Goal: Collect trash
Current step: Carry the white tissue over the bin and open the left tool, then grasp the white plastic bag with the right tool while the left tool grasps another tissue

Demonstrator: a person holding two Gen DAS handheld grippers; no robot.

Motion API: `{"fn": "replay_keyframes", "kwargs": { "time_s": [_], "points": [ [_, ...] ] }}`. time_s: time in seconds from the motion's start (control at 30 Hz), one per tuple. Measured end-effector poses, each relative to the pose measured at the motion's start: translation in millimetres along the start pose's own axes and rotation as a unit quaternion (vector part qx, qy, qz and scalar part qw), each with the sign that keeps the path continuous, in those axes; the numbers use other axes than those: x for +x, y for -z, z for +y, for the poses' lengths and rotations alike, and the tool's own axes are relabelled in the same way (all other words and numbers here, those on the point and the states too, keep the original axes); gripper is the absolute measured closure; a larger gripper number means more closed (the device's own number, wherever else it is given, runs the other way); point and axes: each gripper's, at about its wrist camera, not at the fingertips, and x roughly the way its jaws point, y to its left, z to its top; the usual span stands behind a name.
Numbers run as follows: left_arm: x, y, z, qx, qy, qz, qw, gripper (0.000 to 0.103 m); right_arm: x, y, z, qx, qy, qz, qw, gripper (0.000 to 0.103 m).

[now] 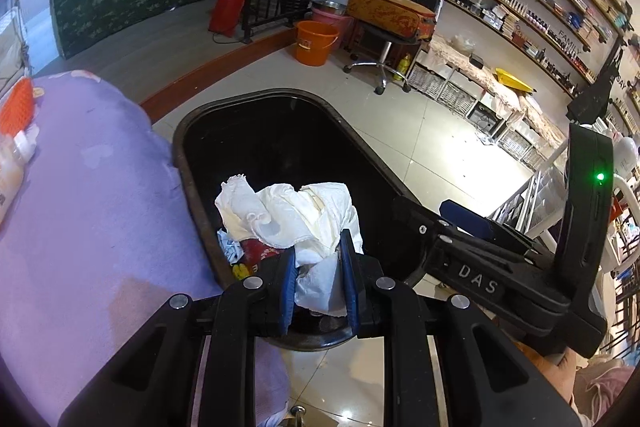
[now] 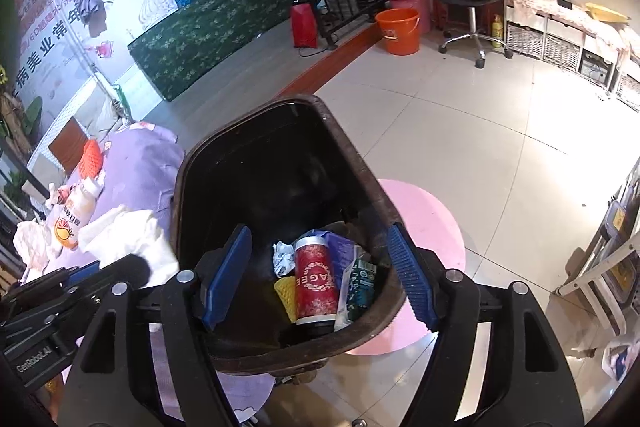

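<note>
Now the left gripper (image 1: 319,281) — pinching crumpled tissue (image 1: 292,215) above the bin (image 1: 192,187) — should release only once clear of the rim, while the right gripper (image 2: 320,277) hangs spread and empty over it.

A pale, glossy tiled floor (image 2: 480,131) is seen across both views. Standing directly on it:

- a black trash bin (image 2: 224,163), set tight against the edge of a surface draped in a lavender cloth (image 1: 92,211);
- a round pink mat or lid (image 2: 424,227), lying flat, partly hidden behind the bin;
- an orange bucket (image 2: 398,31) near the raised wooden step, a pink tub (image 2: 404,3) just behind it;
- a wheeled stool (image 2: 472,27).

On the lavender cloth are noted an orange-labelled bottle (image 2: 72,215), crumpled white paper (image 2: 128,235) near the bin-side edge, and an orange mesh item (image 2: 90,155) farther back.
</note>
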Motion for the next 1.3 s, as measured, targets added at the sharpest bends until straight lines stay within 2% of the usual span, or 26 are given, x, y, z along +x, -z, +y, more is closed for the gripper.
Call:
{"fn": "replay_keyframes", "kwargs": {
  "time_s": [0.27, 0.37, 0.43, 0.47, 0.53, 0.6, 0.73, 0.87, 0.97, 1.07, 1.17, 1.23, 1.3],
  "points": [
    [20, -6, -14, 0.015, -0.001, 0.021, 0.9997, 0.083, -1, 3, -10, 0.017, 0.006, 0.001, 1.0, 0.03],
    [26, -6, -11, 0.006, 0.002, 0.029, 0.9996, 0.07, -3, 3, -14, 0.023, 0.013, -0.001, 1.0, 0.03],
    [28, -6, -5, -0.008, 0.005, 0.032, 0.9995, 0.048, -5, 3, -19, 0.034, 0.013, -0.006, 0.999, 0.029],
    [27, -5, -2, -0.013, 0.005, 0.028, 0.9995, 0.045, -6, 2, -22, 0.039, 0.015, -0.01, 0.999, 0.025],
    [26, -3, 1, -0.013, -0.009, 0.023, 0.9996, 0.044, -8, 2, -27, 0.05, 0.025, -0.018, 0.998, 0.021],
    [24, 1, 3, -0.007, -0.023, 0.02, 0.9995, 0.044, -8, 1, -30, 0.057, 0.028, -0.02, 0.998, 0.021],
    [22, 5, 16, -0.032, -0.027, 0.03, 0.9987, 0.044, -8, 0, -32, 0.06, 0.029, -0.021, 0.998, 0.021],
    [12, 11, 25, -0.034, -0.036, 0.016, 0.9986, 0.041, -6, -1, -29, 0.06, 0.026, -0.019, 0.998, 0.021],
    [2, 19, 39, -0.058, -0.036, 0.013, 0.9976, 0.039, -7, -1, -24, 0.05, 0.03, -0.02, 0.998, 0.021],
    [-13, 27, 47, -0.06, -0.05, -0.001, 0.9969, 0.036, -8, -2, -18, 0.045, 0.02, -0.022, 0.999, 0.013],
    [-33, 34, 56, -0.061, -0.057, -0.02, 0.9963, 0.026, -9, -2, -2, 0.028, 0.013, -0.025, 0.999, 0.01],
    [-44, 38, 62, -0.065, -0.064, -0.035, 0.9952, 0.016, -7, -1, 9, 0.019, 0.002, -0.02, 1.0, 0.009],
    [-54, 43, 71, -0.073, -0.074, -0.045, 0.9935, 0.013, -4, 2, 21, 0.008, -0.01, -0.013, 1.0, 0.009]
  ]
}}
